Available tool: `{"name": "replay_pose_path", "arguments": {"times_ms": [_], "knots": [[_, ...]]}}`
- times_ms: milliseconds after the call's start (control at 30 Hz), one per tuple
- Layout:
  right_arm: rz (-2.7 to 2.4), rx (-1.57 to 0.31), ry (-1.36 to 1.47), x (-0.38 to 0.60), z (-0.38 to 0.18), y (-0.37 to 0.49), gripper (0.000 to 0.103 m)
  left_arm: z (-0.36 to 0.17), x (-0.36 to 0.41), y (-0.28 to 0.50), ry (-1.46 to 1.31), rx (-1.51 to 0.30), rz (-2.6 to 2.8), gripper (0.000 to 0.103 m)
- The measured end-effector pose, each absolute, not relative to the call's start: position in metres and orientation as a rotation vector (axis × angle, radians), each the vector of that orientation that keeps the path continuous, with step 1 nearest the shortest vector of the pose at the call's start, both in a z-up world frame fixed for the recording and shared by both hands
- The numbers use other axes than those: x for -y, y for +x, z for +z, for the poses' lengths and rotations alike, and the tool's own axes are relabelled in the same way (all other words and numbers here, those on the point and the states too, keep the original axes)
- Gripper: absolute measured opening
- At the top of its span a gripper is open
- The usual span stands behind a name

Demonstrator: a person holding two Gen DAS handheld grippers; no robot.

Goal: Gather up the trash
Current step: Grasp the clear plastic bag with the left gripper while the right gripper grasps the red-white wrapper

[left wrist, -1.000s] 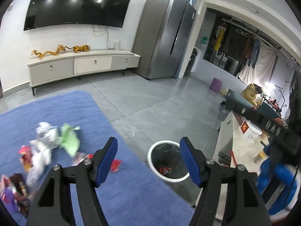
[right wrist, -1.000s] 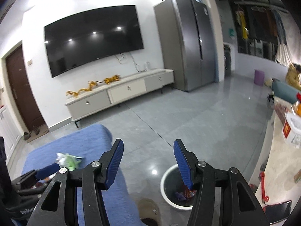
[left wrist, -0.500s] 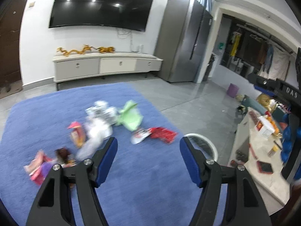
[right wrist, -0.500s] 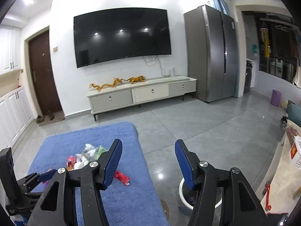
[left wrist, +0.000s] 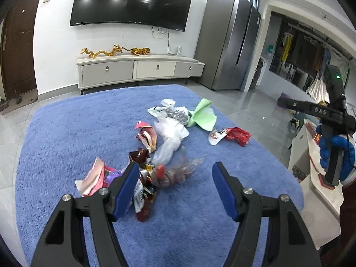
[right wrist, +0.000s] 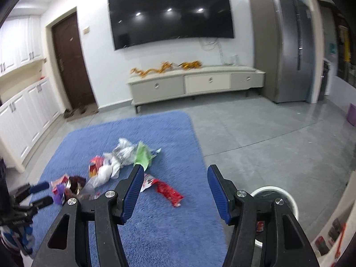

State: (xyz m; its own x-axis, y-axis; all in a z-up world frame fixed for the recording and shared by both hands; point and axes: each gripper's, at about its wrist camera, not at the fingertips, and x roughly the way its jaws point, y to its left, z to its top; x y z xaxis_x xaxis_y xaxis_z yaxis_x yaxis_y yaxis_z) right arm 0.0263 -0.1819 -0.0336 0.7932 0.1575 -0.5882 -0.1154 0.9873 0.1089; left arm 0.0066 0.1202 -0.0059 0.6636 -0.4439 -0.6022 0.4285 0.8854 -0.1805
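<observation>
The left tongs (left wrist: 174, 190) hang spread wide over the near part of a blue rug (left wrist: 66, 133), with nothing between their blue pads. Just ahead of them lies the nearest clump of trash: a pink torn packet (left wrist: 94, 178), dark brown snack wrappers (left wrist: 144, 178) and a crumpled clear plastic bag (left wrist: 178, 171), all touching or overlapping. Farther along the rug sit a red-and-white carton scrap (left wrist: 148, 136), a white plastic bag (left wrist: 170, 133), a black-and-white printed bag (left wrist: 171, 113) and a green paper sheet (left wrist: 202, 118), with a red wrapper (left wrist: 238, 135) and a white label scrap (left wrist: 215, 136) off to the right of the rest.

The right tongs (right wrist: 174, 193) are likewise spread and empty, held above the rug's right edge. This view shows the same litter from the other side (somewhat blurred), the red wrapper (right wrist: 169, 192) lying nearest, and it alone takes in the white-rimmed trash bin (right wrist: 276, 202) with its dark liner, standing on the grey tile floor (right wrist: 267, 133) just off the rug and partly hidden behind the right finger. It also catches the left tongs (right wrist: 41, 192) low at the left, by the pink and purple scraps.

Only the left view shows the right tool's black body gripped in a blue-gloved hand (left wrist: 336, 153) at the far right, beside a white worktop (left wrist: 311, 155).
</observation>
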Motion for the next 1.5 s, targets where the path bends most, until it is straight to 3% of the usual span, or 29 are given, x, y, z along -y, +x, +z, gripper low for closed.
{"name": "replay_pose_path", "arguments": {"times_ms": [267, 900, 1233, 1500], "knots": [[0.196, -0.730, 0.076, 0.178, -0.074, 0.061, 0.057, -0.025, -0.108, 0.033, 0.064, -0.757, -0.523, 0.060], [0.247, -0.875, -0.025, 0.161, -0.127, 0.096, 0.064, -0.051, -0.089, 0.043, 0.173, -0.813, -0.607, 0.033], [0.249, -0.908, -0.020, 0.157, -0.141, 0.094, 0.031, -0.061, -0.081, 0.034, 0.194, -0.854, -0.653, 0.033], [0.259, -0.914, 0.003, 0.156, -0.144, 0.087, 0.026, -0.070, -0.078, 0.045, 0.151, -0.891, -0.586, 0.033]]}}
